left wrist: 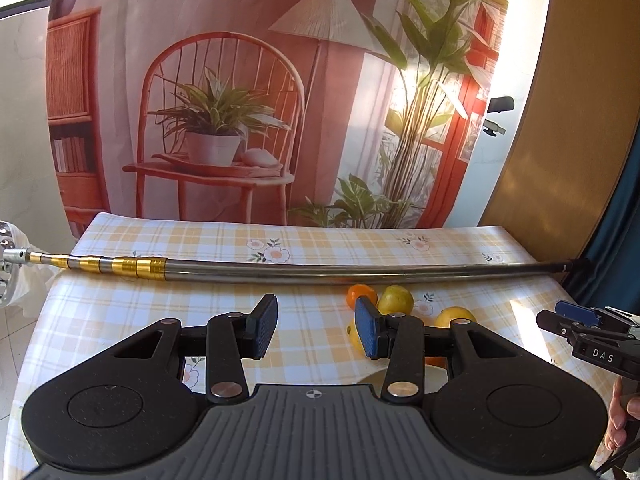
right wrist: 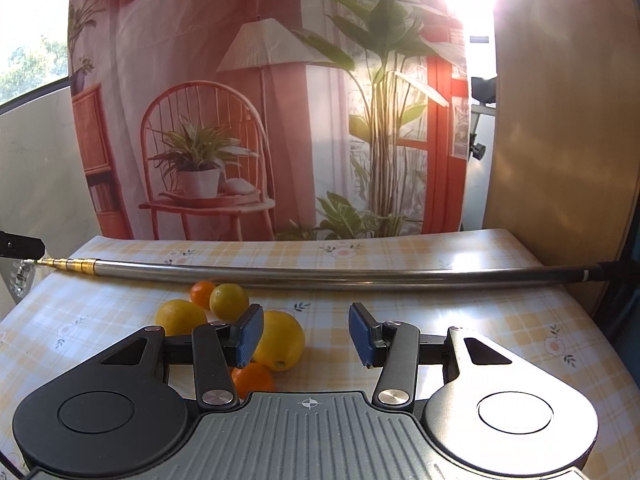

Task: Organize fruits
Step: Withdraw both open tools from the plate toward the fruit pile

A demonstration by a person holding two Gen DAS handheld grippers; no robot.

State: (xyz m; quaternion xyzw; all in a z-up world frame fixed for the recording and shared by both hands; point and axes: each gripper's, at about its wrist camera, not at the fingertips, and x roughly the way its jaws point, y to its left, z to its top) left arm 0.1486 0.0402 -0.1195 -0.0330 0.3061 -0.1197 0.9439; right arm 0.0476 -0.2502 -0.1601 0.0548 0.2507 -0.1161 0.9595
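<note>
A checked-cloth table bears lemons, oranges and a metal rod

Both rigs look about the same: the left claw and right claw each have a ribbed grey base plate with a small crosshair mark, black teardrop-shaped side housings with round caps, black linkage arms on shiny silver pivot pins, and blue ribbed finger pads. Seen from the left camera, the right one's black body reads "DAS" in white.
</note>
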